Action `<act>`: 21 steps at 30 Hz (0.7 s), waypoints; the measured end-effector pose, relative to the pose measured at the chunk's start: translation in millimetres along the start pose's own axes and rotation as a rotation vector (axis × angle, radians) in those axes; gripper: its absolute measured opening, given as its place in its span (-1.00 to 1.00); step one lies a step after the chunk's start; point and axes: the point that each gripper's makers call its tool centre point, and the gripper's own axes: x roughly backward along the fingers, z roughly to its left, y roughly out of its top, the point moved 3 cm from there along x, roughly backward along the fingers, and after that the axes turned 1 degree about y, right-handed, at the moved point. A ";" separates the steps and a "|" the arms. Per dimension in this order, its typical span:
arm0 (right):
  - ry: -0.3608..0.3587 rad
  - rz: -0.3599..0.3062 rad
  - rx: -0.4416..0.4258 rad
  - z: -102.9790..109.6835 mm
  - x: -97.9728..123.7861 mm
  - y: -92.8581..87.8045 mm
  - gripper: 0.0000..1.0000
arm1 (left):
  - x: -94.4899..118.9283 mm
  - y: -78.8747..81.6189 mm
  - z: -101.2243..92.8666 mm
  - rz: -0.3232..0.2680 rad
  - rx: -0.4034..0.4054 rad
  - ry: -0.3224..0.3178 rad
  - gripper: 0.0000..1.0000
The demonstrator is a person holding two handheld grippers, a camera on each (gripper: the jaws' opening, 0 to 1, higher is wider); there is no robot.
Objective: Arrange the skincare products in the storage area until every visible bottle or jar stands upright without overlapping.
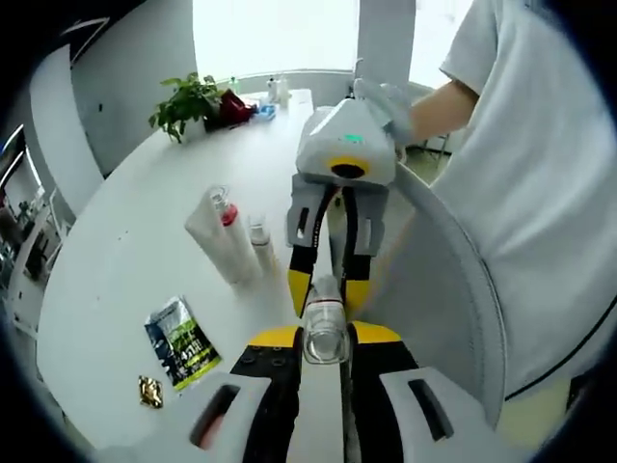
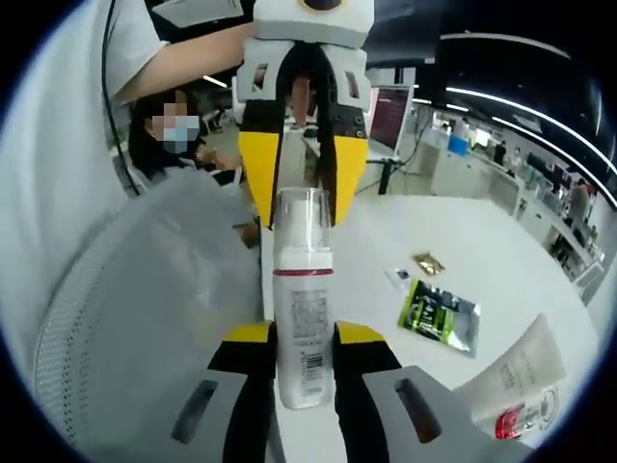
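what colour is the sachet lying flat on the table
Green and black with a silvery edge; the sachet shows best in the right gripper view, lying on the white table.

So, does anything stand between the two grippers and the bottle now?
Nothing visible does. The right gripper is closed on the body of the bottle, and the left gripper is closed on its clear cap, so both already hold it.

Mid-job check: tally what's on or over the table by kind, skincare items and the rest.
Bottle held between both grippers: 1
Tubes on the table: 2, a large white tube and a small tube
Green sachet: 1
Gold wrapper: 1
Potted plant: 1
Total: 6
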 end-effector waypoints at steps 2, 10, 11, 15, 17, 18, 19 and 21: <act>-0.002 -0.014 -0.019 -0.8 2.5 0.7 -0.56 | 1.4 2.8 1.2 -0.032 0.009 -0.006 -0.55; 0.013 -0.164 -0.220 -2.8 14.0 15.4 -0.58 | 11.7 28.9 14.3 -0.279 0.083 0.046 -0.51; 0.009 -0.193 -0.237 -3.7 15.6 18.9 -0.58 | 13.4 31.7 15.9 -0.309 0.093 0.053 -0.51; 0.008 -0.265 -0.291 -7.7 19.9 26.6 -0.58 | 21.2 41.6 21.7 -0.440 0.170 0.072 -0.49; 0.005 -0.294 -0.307 -9.7 21.6 30.0 -0.58 | 25.6 45.4 24.2 -0.504 0.212 0.075 -0.48; 0.004 -0.321 -0.324 -11.2 22.9 33.1 -0.58 | 26.8 47.6 24.3 -0.527 0.226 0.076 -0.47; 0.010 -0.345 -0.341 -11.8 24.1 35.8 -0.58 | 28.6 49.7 24.5 -0.558 0.248 0.072 -0.46; 0.010 -0.366 -0.351 -13.1 25.2 37.6 -0.58 | 31.8 52.9 25.2 -0.612 0.282 0.063 -0.42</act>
